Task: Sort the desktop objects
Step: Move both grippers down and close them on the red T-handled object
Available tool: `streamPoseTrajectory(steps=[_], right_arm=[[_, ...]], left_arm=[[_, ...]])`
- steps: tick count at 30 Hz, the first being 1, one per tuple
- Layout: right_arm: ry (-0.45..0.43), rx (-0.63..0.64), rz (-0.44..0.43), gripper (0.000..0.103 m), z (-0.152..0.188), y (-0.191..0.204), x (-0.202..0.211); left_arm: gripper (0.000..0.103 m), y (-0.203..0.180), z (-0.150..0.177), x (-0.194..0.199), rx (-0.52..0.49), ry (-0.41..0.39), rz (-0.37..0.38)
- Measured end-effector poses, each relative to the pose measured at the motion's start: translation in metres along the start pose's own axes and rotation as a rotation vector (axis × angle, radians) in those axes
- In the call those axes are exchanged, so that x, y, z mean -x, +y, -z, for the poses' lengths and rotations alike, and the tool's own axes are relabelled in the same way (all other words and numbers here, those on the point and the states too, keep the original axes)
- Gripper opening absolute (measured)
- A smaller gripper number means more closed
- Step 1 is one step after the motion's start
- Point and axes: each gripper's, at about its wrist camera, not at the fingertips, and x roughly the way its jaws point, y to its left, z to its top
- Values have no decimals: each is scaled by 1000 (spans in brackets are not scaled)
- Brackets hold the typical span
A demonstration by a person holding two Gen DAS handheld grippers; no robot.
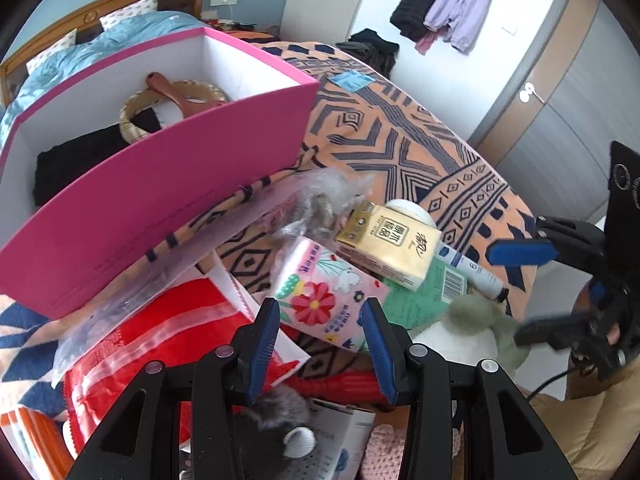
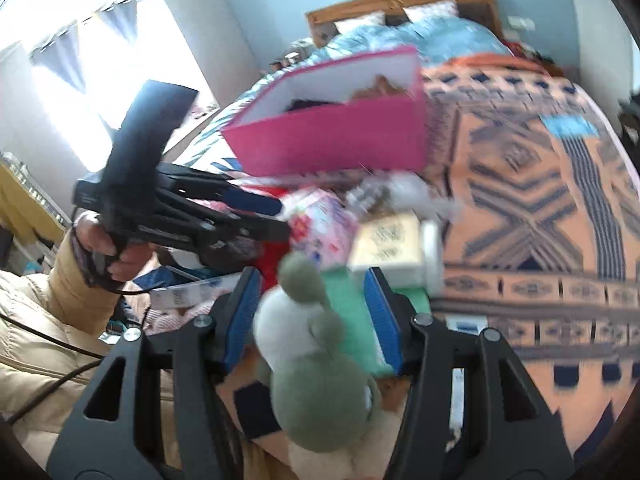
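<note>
Clearly one pink box [image 1: 168, 200] upper left, two tissue packs [image 1: 320, 296] mid-frame beyond empty, parted left gripper [image 1: 320, 320]; only right-wrist view: right gripper [image 2: 316, 308] straddling green plush [image 2: 316, 360], grip uncertain.

The pink box [image 1: 168, 184] stands on the bed, open at the top; a woven basket [image 1: 172, 108], a wooden-handled thing and dark cloth fill its far part, while bare white floor shows near the closest inner wall. Below its near wall the way is crowded: a clear plastic bag [image 1: 316, 204], a floral tissue pack [image 1: 324, 296], a gold tissue pack [image 1: 384, 244], a white jar [image 1: 412, 208], a tube [image 1: 476, 272], a red bag [image 1: 152, 332] and a green plush toy [image 1: 476, 320] lie touching or overlapping. The right gripper [image 1: 532, 292] hangs just beside this heap. Beyond it the orange patterned blanket [image 1: 400, 128] lies bare except for one blue packet [image 1: 352, 79].
</note>
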Motion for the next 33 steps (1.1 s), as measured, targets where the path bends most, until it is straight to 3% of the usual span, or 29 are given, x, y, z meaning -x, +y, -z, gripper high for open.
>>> streamPoseTrajectory(steps=[2, 4, 6, 9, 18, 23, 30, 33], right_arm=[[22, 54, -18, 56, -8, 16, -8], [68, 108, -40, 45, -10, 29, -22], [109, 173, -26, 43, -13, 40, -38], [168, 190, -22, 36, -21, 43, -56], [400, 331, 16, 31, -24, 55, -117], [528, 355, -21, 31, -20, 54, -147], [599, 327, -39, 31, -19, 48, -173], [614, 323, -34, 20, -16, 46, -175]], left_arm=[[44, 3, 0, 3, 7, -16, 5], [44, 5, 0, 6, 7, -22, 11], [44, 8, 0, 5, 8, -18, 2], [44, 13, 2, 2, 16, -8, 2], [44, 29, 9, 2, 48, -6, -2], [44, 34, 9, 4, 54, -18, -9], [44, 41, 11, 2, 70, -17, -6], [44, 42, 11, 0, 74, -19, -6]])
